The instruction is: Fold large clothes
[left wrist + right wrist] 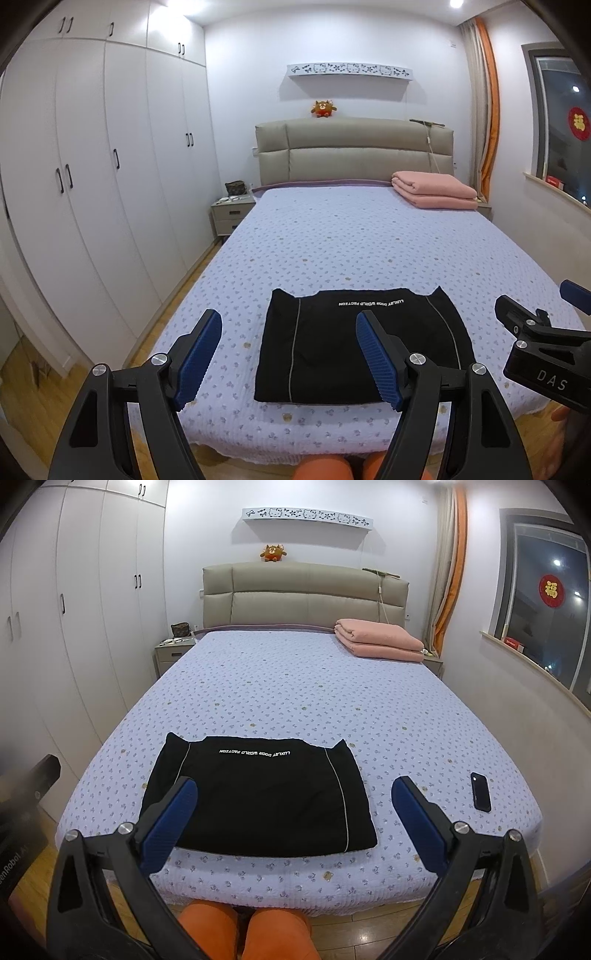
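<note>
the black garment (258, 794) lies folded into a neat rectangle at the bed's (332, 701) near edge (looks finished); left gripper (288, 354) and right gripper (295, 819) hover wide open, empty.

A matt black cloth garment (258, 797) is being carried on a quilted bedspread (295, 686); ribbed blue pads (376, 360) are being shown on black plastic claws.

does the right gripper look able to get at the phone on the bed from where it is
Probably yes: the right gripper is open and holds nothing, and the phone lies alone on the bedspread, right of the folded black garment, nothing between.
</note>
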`<state>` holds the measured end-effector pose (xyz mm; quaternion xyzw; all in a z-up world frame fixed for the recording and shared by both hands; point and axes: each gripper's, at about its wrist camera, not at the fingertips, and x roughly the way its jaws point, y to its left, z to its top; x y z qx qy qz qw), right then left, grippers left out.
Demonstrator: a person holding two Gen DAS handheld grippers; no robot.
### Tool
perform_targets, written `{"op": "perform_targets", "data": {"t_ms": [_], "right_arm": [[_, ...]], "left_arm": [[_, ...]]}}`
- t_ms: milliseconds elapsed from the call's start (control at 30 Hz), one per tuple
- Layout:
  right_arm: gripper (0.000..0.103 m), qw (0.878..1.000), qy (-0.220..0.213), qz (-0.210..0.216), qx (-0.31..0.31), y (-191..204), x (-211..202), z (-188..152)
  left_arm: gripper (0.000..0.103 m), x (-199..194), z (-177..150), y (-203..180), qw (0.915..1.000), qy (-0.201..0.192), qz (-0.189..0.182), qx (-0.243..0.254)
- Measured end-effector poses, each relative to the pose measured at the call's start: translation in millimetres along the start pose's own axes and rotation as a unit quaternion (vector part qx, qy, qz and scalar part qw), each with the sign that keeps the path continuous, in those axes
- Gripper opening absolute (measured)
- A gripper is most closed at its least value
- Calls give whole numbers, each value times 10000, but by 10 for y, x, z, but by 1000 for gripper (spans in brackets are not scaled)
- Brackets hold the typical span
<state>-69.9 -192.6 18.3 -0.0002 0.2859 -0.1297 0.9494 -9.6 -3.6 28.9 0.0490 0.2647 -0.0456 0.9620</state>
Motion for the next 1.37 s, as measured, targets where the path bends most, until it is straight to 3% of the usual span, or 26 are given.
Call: {"op": "perform_targets", "data": {"t_ms": [867,1367], "right_arm": [[103,9998,192,8,13,33,129,-30],[103,9993,378,26,35,18,253,-76]], "left_arm": [[76,103,-33,-50,9999,141,33,-13],[76,197,-68,-76,9993,126,356,82]]}}
